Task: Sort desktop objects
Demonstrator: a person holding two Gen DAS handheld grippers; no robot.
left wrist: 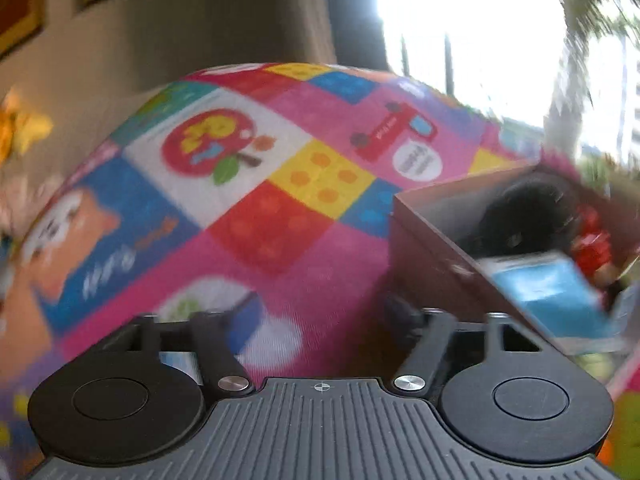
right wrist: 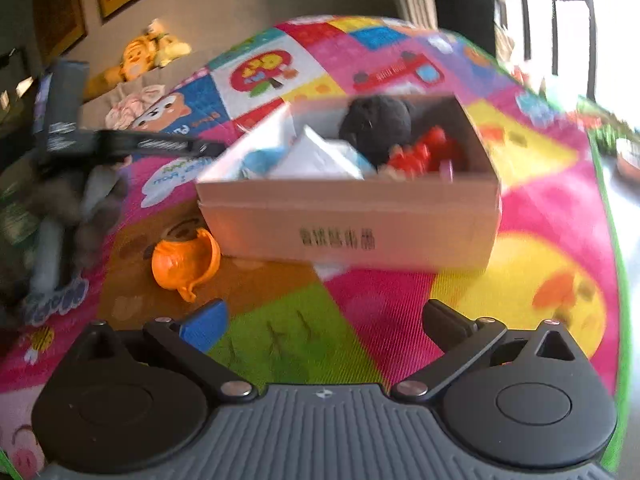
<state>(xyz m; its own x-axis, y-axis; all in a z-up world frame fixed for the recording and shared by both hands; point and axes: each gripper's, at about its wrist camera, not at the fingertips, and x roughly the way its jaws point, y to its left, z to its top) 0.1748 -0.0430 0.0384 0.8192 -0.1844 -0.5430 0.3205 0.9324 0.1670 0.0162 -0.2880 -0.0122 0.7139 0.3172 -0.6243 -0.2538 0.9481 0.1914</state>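
A cardboard box [right wrist: 352, 232] stands on the colourful play mat [right wrist: 540, 208]. Inside lie a black plush ball [right wrist: 376, 124], a red toy [right wrist: 424, 152] and a white and blue packet [right wrist: 316, 160]. An orange toy [right wrist: 184, 264] rests on the mat just left of the box's near corner. My right gripper [right wrist: 326, 322] hovers in front of the box, open wide and empty. The left wrist view is blurred. There the left gripper [left wrist: 324, 312] hangs over the mat left of the box [left wrist: 436, 236], its jaws a little apart with nothing between them.
The left tool's dark body [right wrist: 120, 144] reaches in from the left, with a blurred hand and sleeve [right wrist: 60, 208] below it. Yellow plush toys [right wrist: 140, 56] lie on a sofa behind. The mat's green edge [right wrist: 618, 280] meets bare floor at the right.
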